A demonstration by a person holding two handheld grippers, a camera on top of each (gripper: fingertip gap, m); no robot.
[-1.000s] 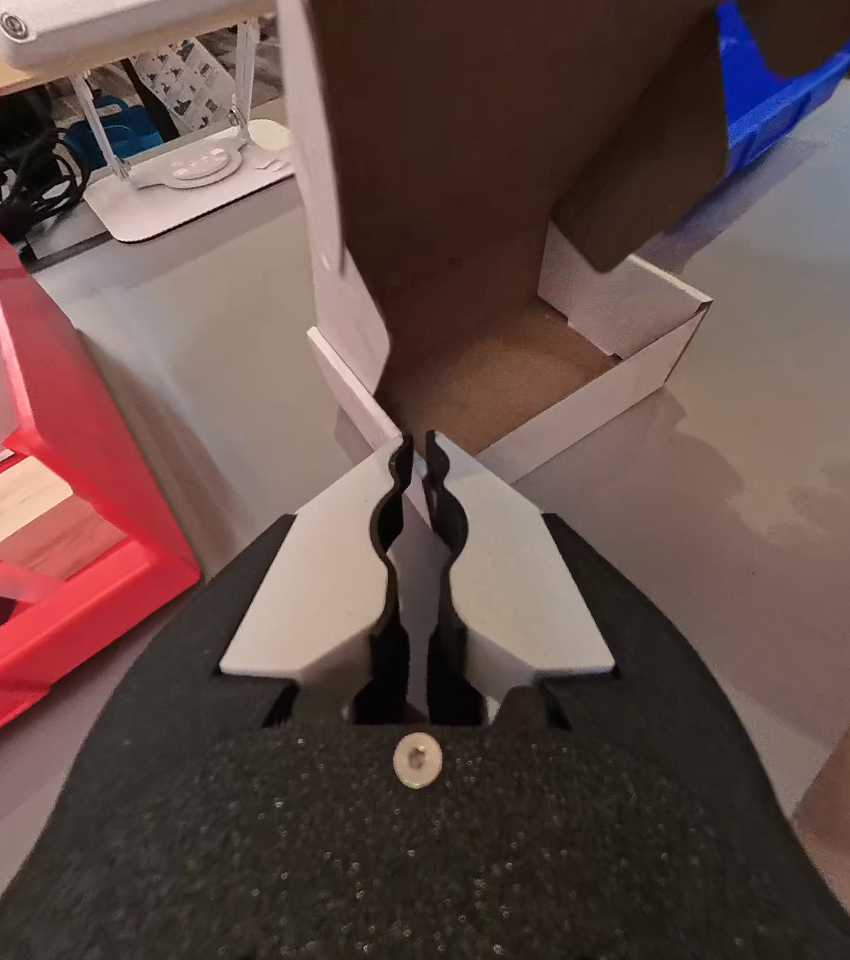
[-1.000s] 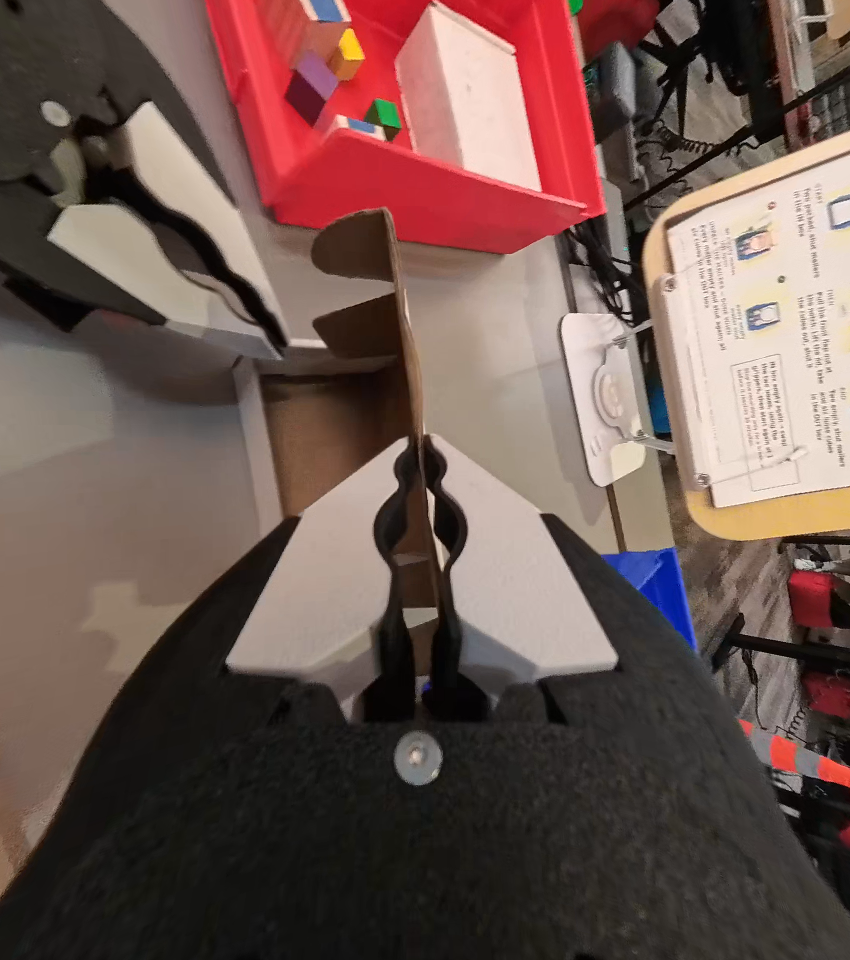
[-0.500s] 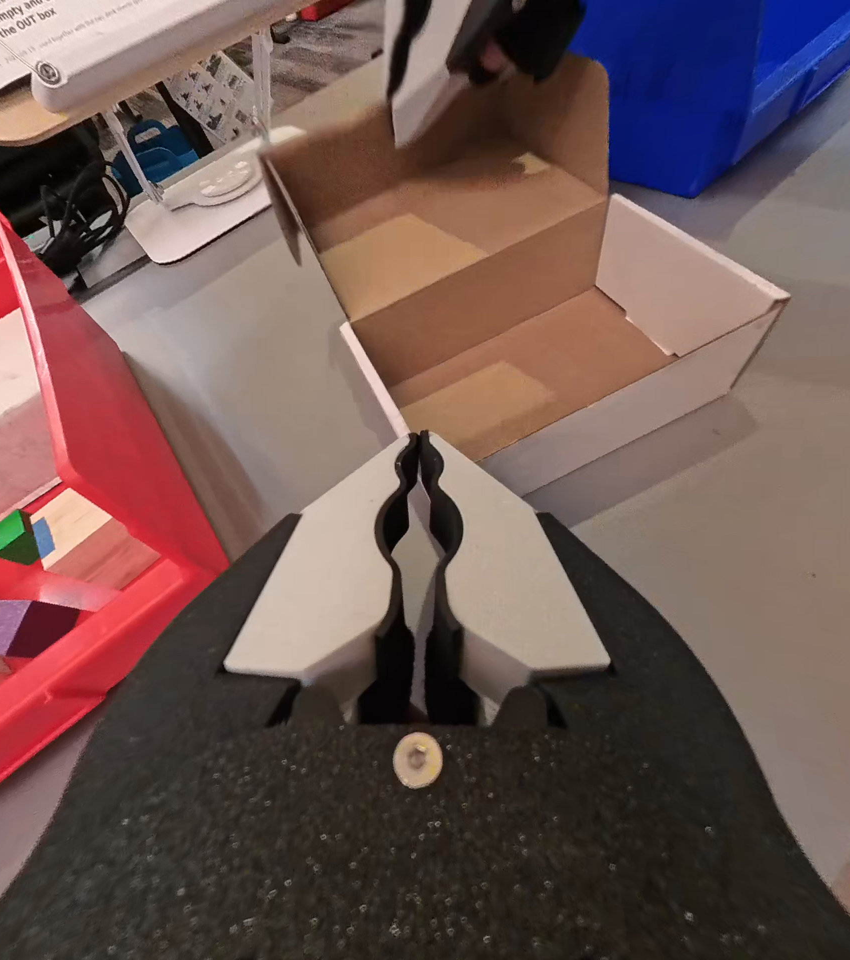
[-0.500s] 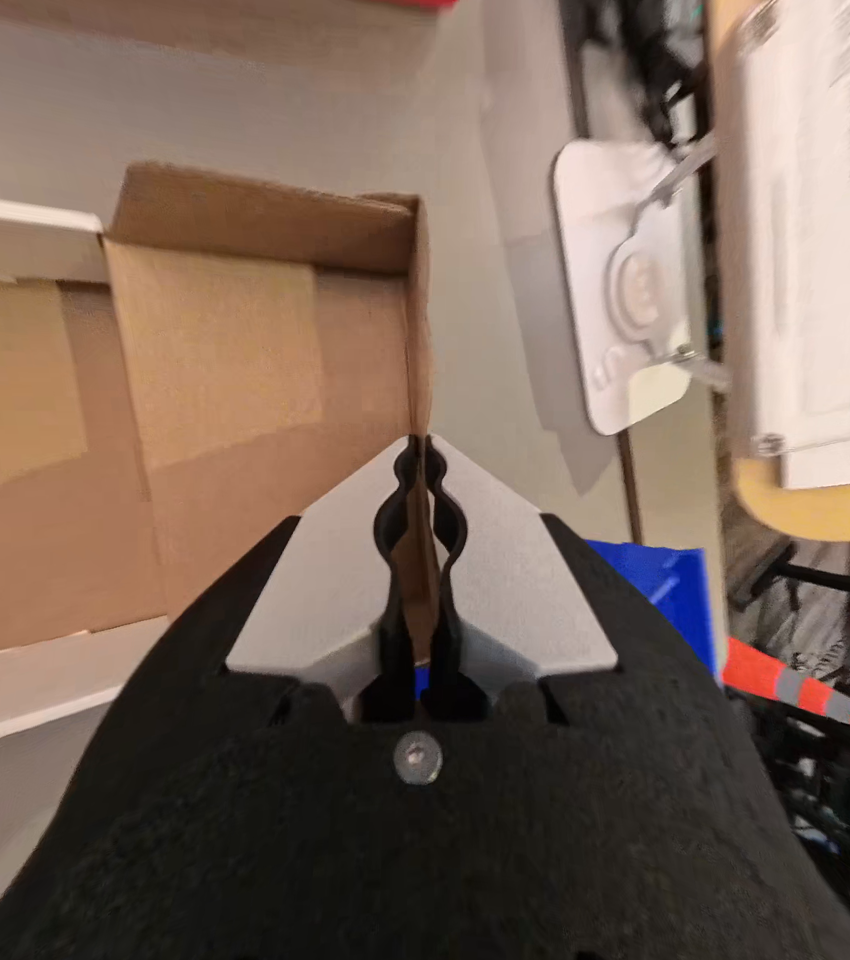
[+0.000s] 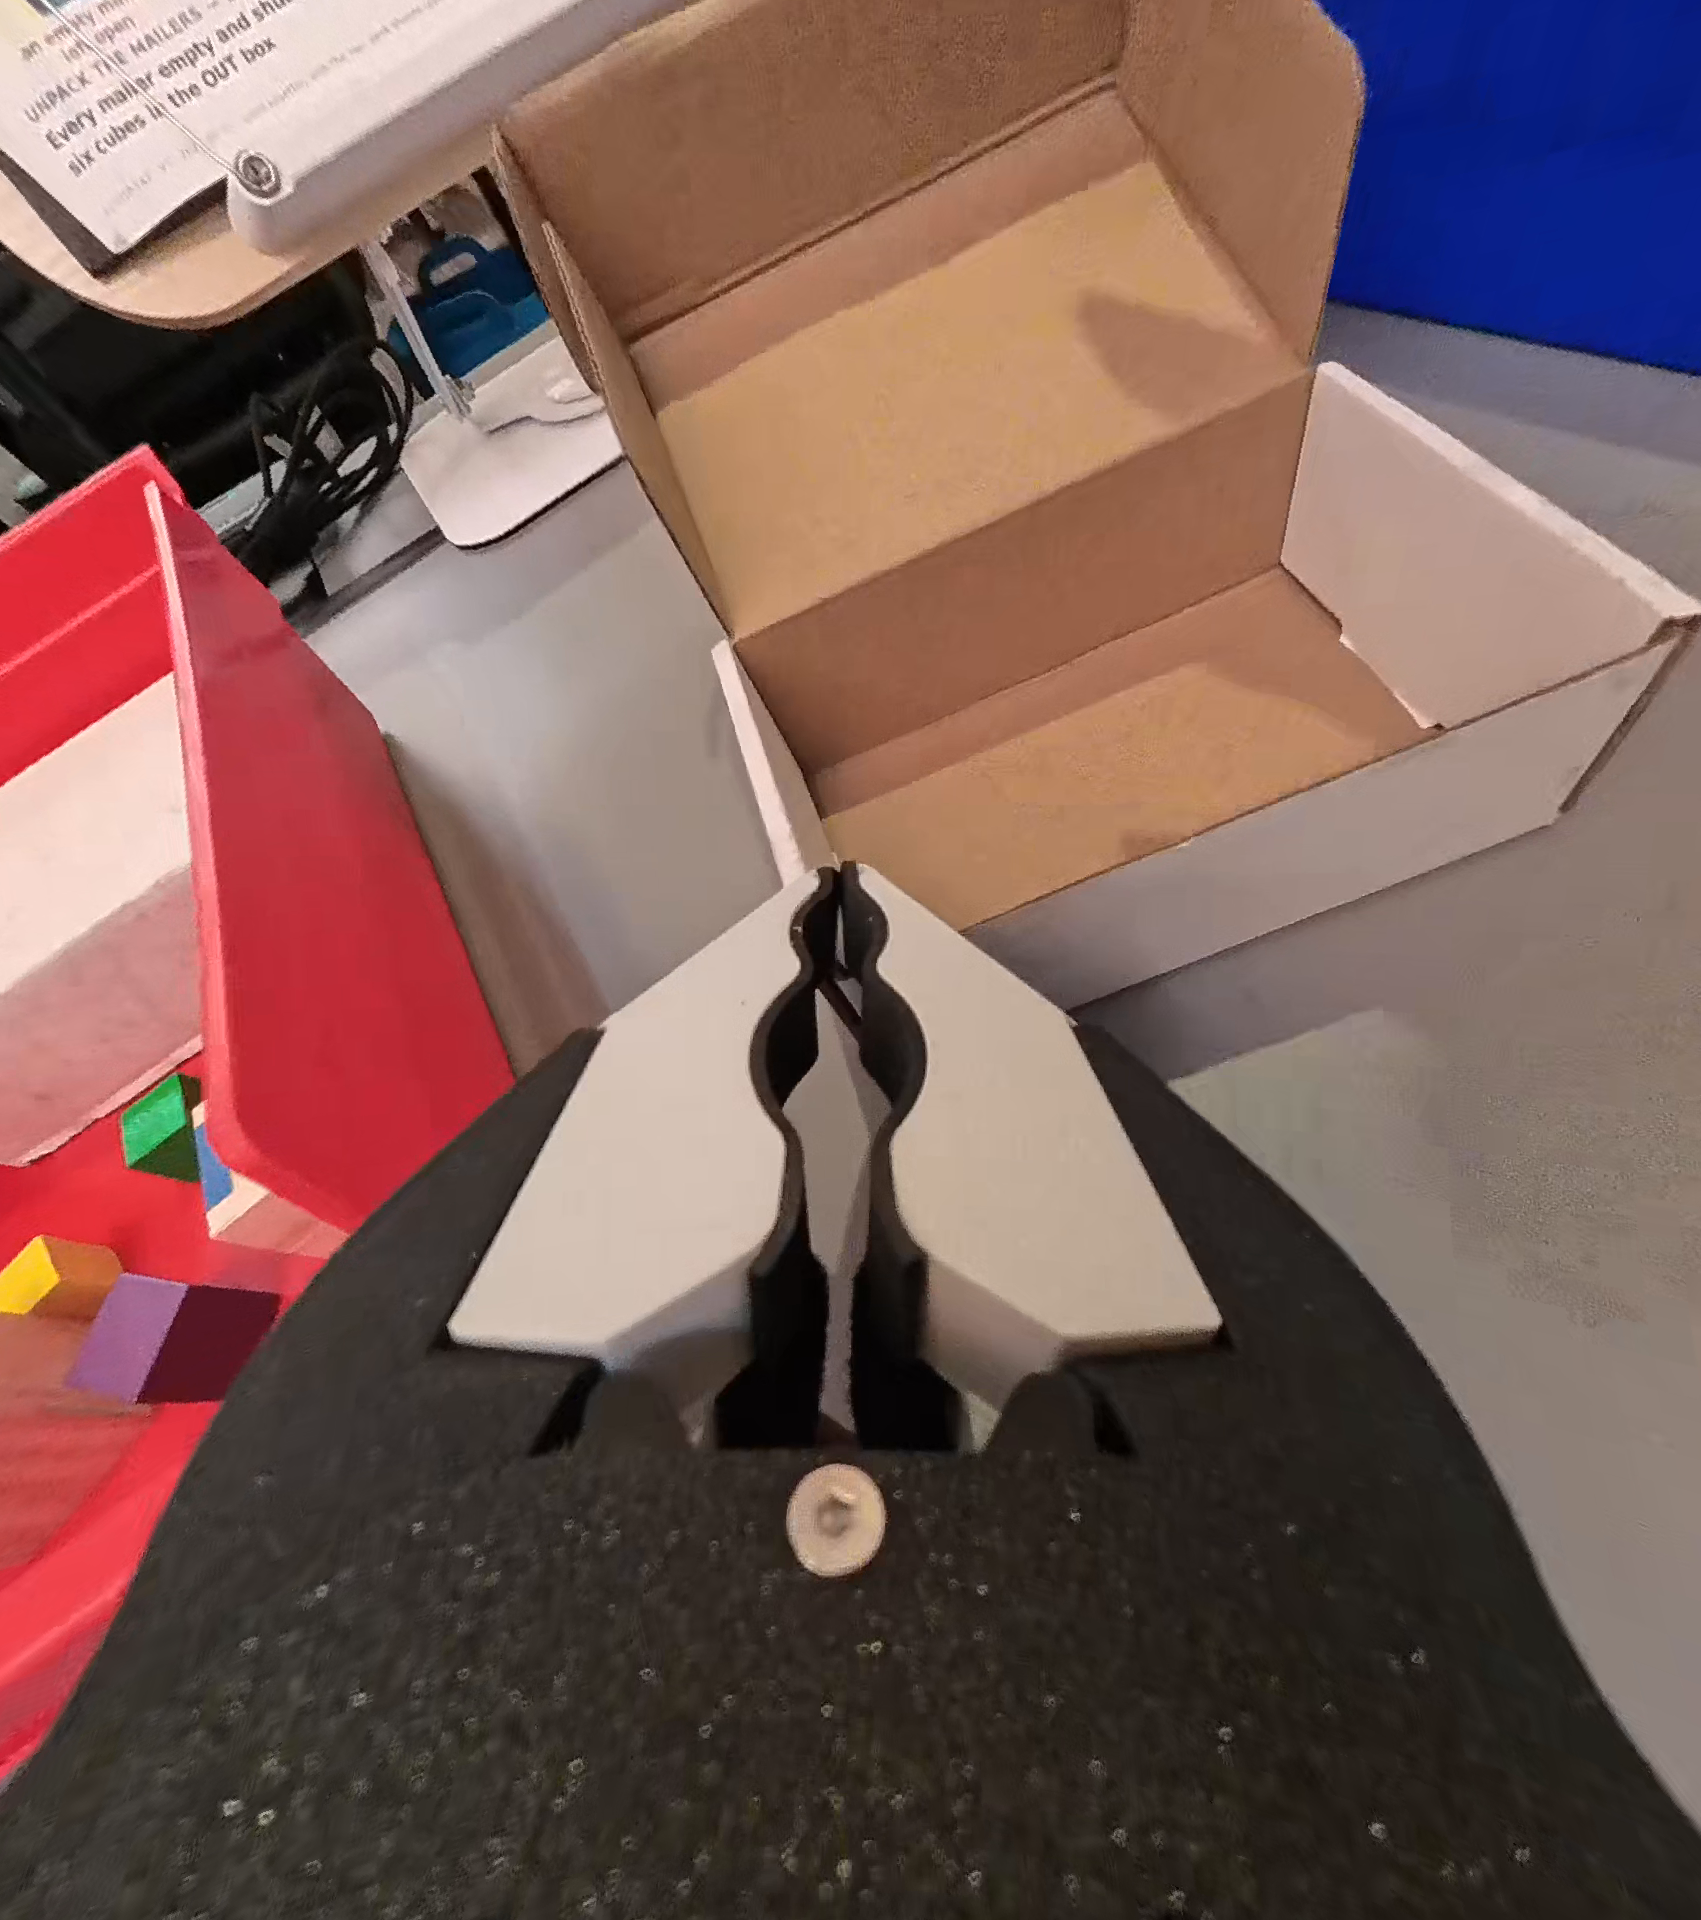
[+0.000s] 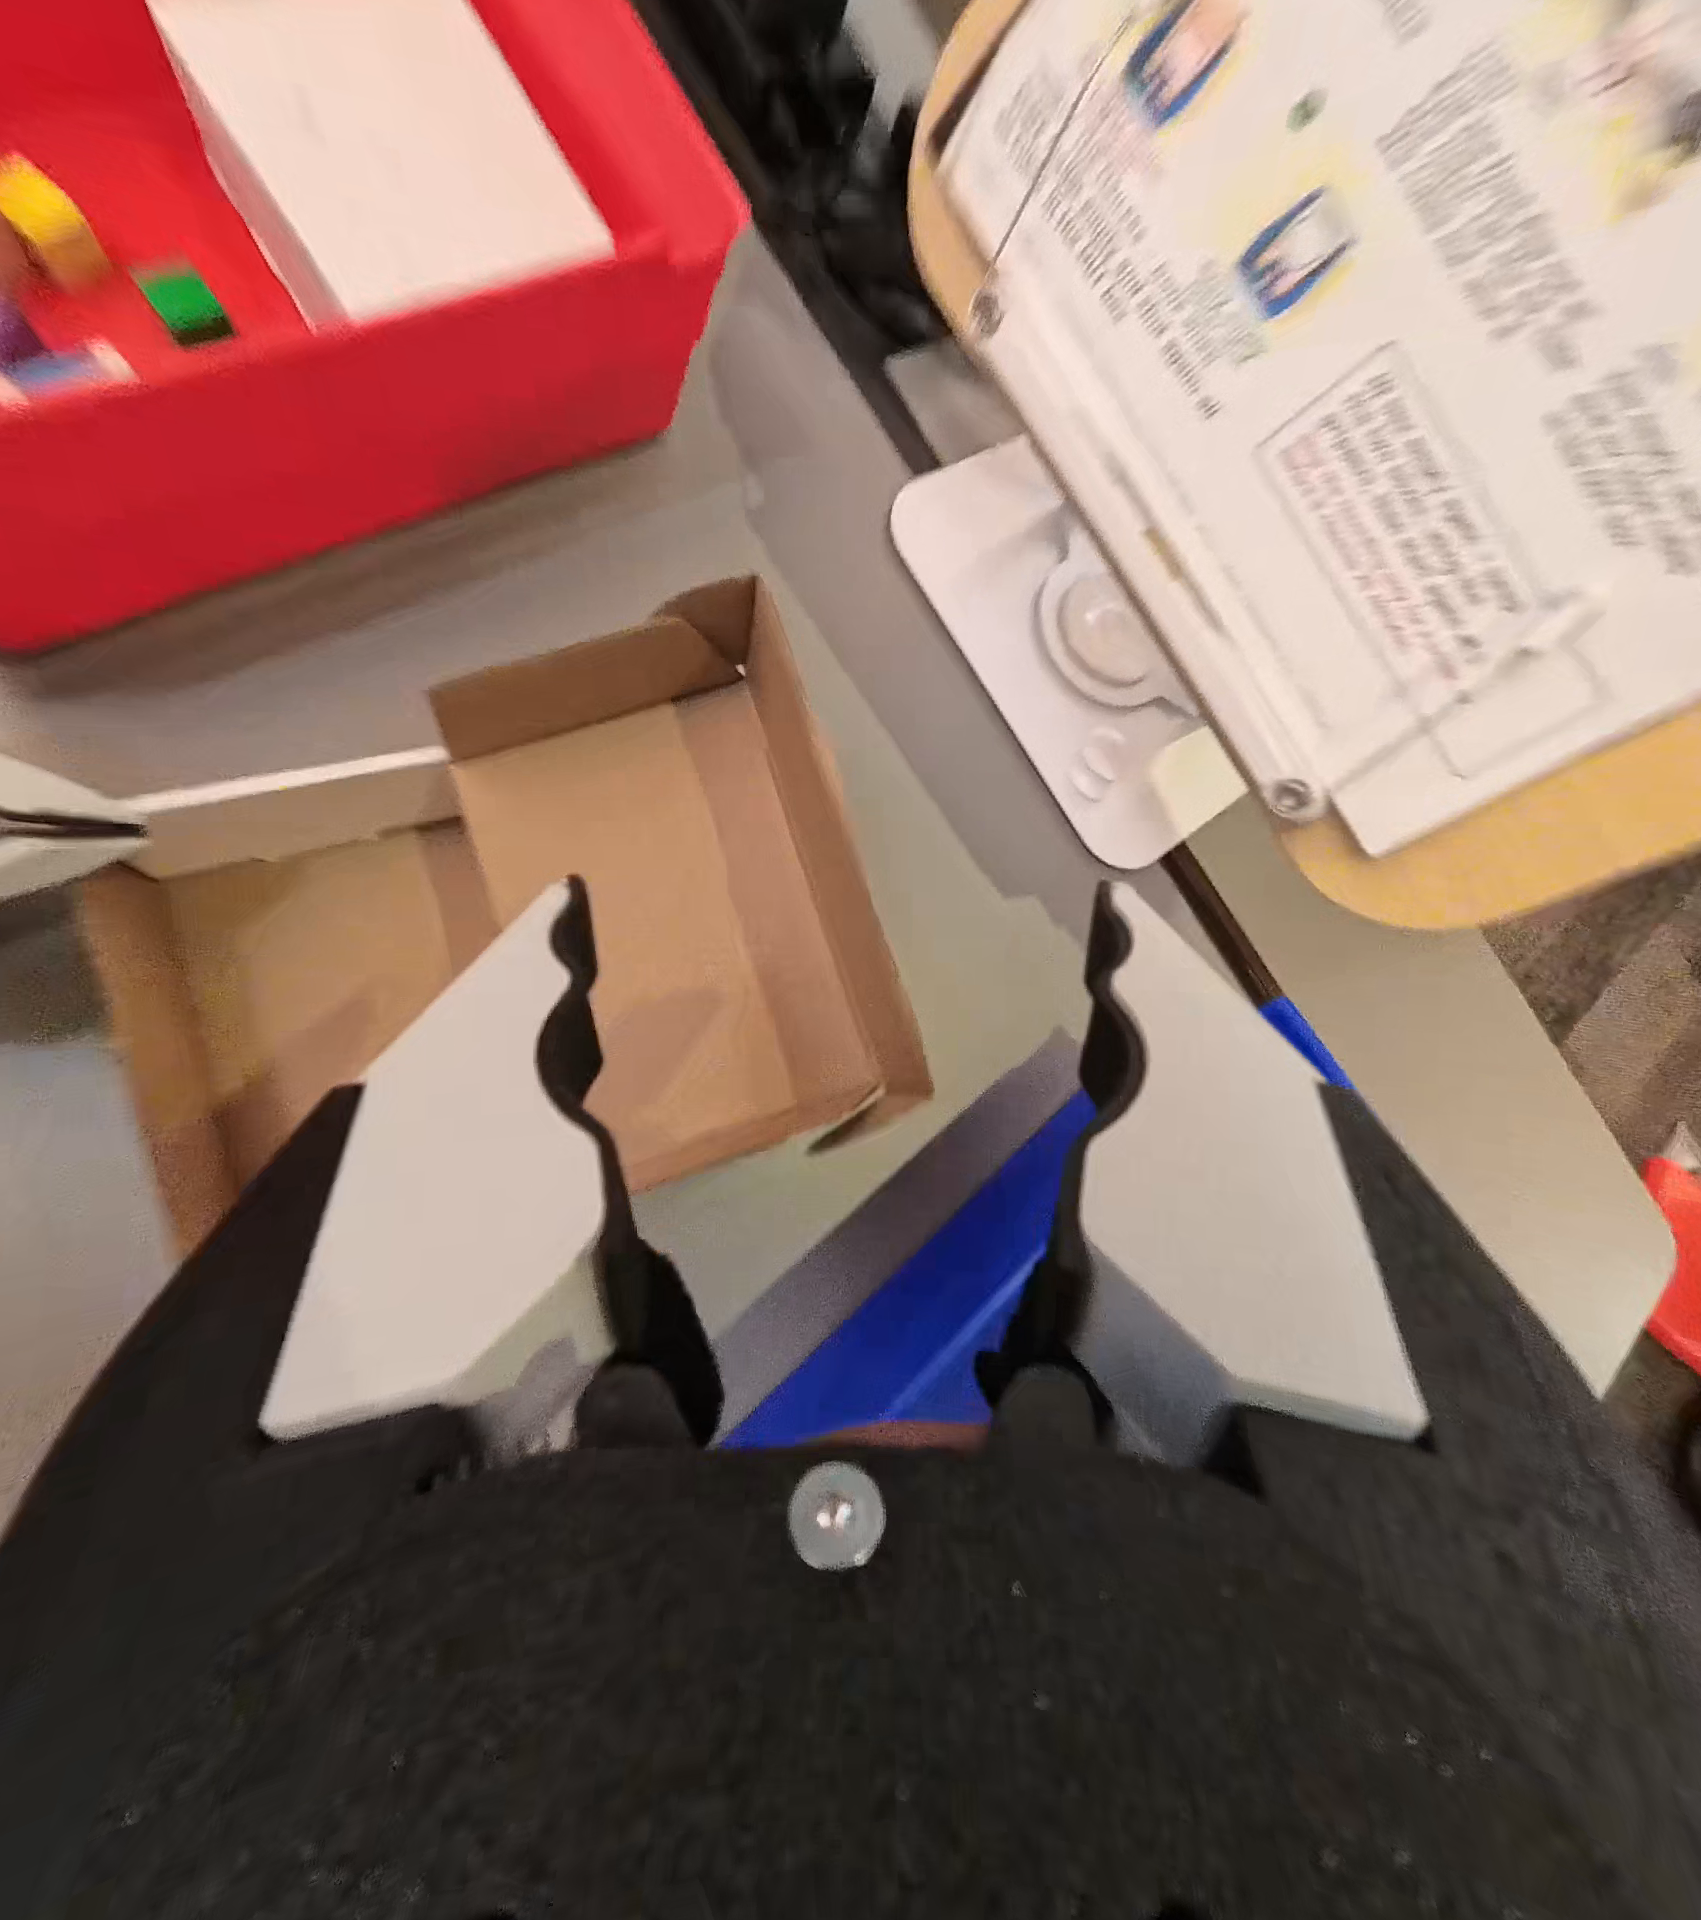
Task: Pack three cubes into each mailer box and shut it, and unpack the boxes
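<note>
**Mailer box open and empty — cube loading is next**

Left gripper (image 5: 841,902) is pinching the near front corner of the white cardboard mailer box (image 5: 1293,862), jaws clenched on the wall edge, bracing it. Right gripper (image 6: 835,914) is hanging above the box with jaws spread wide, grasping nothing; its view is motion-blurred.

Box is sitting on the grey tabletop (image 5: 1448,1195), brown lid (image 5: 929,343) standing up at 12 o'clock, no cubes showing inside. My read: opening is done and packing is not yet started.

The small coloured wooden cubes (image 5: 171,1340) are lying in the red plastic bin (image 5: 306,883) at 9 o'clock of the box, beside a second, closed white mailer (image 5: 25,935). Next move, I'd judge: free gripper going over the bin wall and picking one cube clear of its neighbours.

Room: blue plastic bin (image 5: 1573,177) at 1 o'clock, printed instruction sheet on a stand (image 6: 1397,416) behind the table, cables (image 5: 326,416) off the far edge.
</note>
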